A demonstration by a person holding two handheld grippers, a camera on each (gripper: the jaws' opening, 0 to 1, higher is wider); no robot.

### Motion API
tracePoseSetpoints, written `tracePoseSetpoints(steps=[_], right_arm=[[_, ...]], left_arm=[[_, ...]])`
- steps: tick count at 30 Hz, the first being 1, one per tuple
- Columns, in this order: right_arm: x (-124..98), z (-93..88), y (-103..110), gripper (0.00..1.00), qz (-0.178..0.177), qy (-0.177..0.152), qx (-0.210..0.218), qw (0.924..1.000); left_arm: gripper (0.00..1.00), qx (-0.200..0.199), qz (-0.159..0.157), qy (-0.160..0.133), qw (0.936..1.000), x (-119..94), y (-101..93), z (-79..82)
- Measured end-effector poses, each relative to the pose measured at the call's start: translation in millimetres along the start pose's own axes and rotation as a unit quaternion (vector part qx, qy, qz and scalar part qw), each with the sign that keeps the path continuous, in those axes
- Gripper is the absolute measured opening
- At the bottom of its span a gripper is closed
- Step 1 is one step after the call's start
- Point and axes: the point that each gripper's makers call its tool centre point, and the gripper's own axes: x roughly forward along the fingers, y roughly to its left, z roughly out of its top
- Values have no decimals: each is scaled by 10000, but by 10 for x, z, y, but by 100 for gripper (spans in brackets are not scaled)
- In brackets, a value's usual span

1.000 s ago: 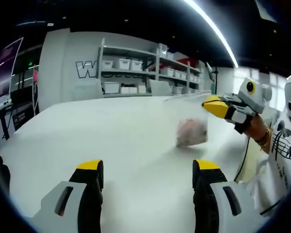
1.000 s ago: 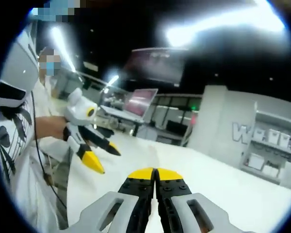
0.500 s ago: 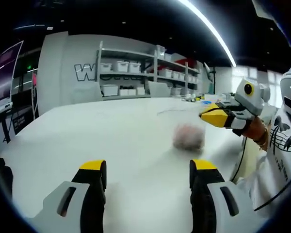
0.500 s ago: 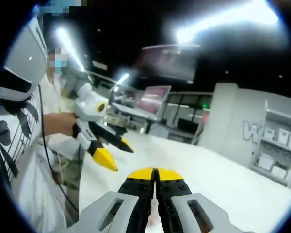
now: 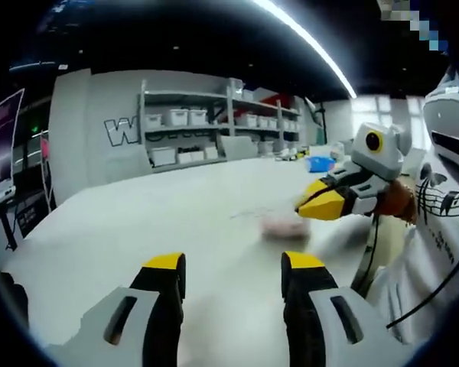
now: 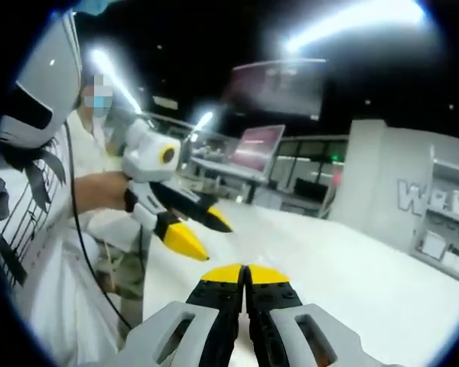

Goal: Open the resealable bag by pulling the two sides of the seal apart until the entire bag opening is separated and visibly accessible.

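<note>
The left gripper point(image 5: 231, 267) is seen in the left gripper view with its two yellow-tipped jaws set wide apart; nothing is held between them, and they are raised above the white counter point(image 5: 138, 222).

The right gripper point(image 6: 245, 274) is seen in the right gripper view with its yellow-tipped jaws pressed together along their whole length. Whether a thin edge of film is pinched between them cannot be told. In the left gripper view the same gripper enters from the right, carried by a hand point(image 5: 398, 202), with its tips just beside the bag.

The resealable bag point(image 5: 283, 223) is located on the counter, ahead of the left gripper and slightly to its right. It is blurred: a pinkish mass is visible inside clear film, and a thin line of the film runs out to the left. The state of the seal cannot be determined.

In the right gripper view the left gripper is seen at the left, held in a hand point(image 6: 99, 191), with its jaws parted. A person in a white printed shirt point(image 6: 30, 260) is visible behind it.

A shelf unit with white bins point(image 5: 191, 126) is positioned against the far wall. An open laptop point(image 6: 249, 153) is seen on a separate desk beyond the counter.
</note>
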Motion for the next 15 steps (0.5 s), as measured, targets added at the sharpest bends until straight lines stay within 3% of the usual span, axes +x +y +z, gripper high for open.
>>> tracePoseSetpoints(steps=[5,15], right_arm=[[39,-33,32,0,73,30,88,9999],[69,-89,108,0,203,122,130,9996]], left_arm=[[37,177,-51,-136,9997,-16,-39,24],[34,268,9,-145,9995,-55,-26,11]])
